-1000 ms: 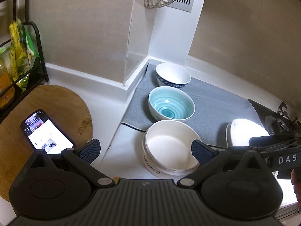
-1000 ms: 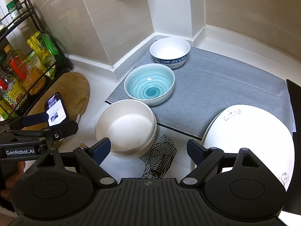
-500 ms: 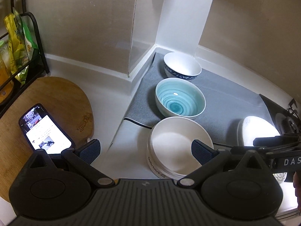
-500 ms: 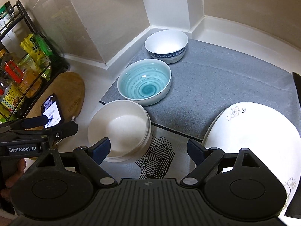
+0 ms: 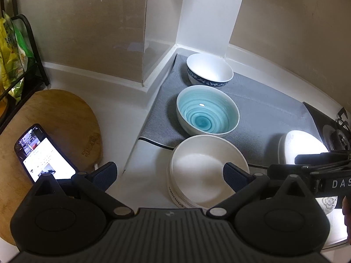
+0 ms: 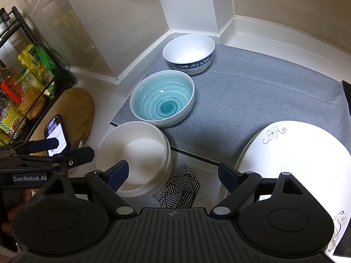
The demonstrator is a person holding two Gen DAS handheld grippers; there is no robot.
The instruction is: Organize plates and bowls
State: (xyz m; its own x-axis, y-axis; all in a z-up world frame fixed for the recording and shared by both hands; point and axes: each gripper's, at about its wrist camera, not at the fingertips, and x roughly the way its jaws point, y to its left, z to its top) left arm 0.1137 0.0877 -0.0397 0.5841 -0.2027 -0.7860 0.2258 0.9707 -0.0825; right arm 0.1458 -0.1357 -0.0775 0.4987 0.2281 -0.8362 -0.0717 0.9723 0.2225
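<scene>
Three bowls stand in a row: a plain white bowl (image 5: 204, 166) (image 6: 133, 151) nearest, a teal swirl bowl (image 5: 207, 110) (image 6: 163, 97) behind it on the grey mat (image 5: 263, 114) (image 6: 263, 92), and a white bowl with a blue band (image 5: 209, 69) (image 6: 189, 52) in the corner. A white flowered plate (image 6: 294, 153) (image 5: 300, 144) lies at the right. My left gripper (image 5: 170, 174) is open and empty, its right finger over the plain bowl. My right gripper (image 6: 173, 173) is open and empty, between the plain bowl and the plate.
A phone (image 5: 41, 153) (image 6: 57, 133) lies on a round wooden board (image 5: 59, 118) (image 6: 81, 107) at the left. A black rack (image 6: 33, 83) with bottles and packets stands further left. A stove (image 5: 335, 129) is at the far right. Walls close the back corner.
Both grippers have moved forward and a little lower toward the bowls, which now look larger. Both stay open. No dish has moved.
</scene>
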